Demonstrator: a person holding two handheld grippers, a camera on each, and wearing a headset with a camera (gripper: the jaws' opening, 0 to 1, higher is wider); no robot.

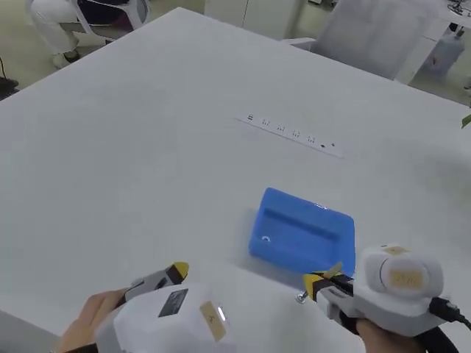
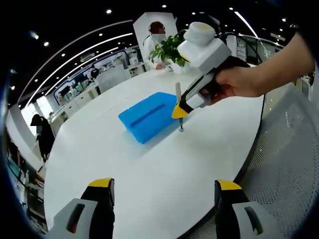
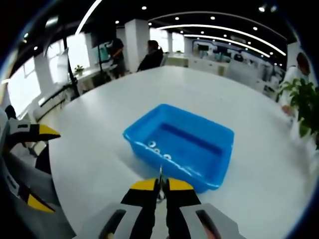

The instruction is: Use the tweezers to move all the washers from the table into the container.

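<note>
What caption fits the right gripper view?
Right gripper shut on tweezers, tips at the blue container near wall, washers inside.

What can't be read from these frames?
- Tweezers tips: too small in head view; the right gripper mostly covers them in its own view, so a held washer is unknowable.
- Washers in the container: blurred in right gripper view, count unsure.
</note>
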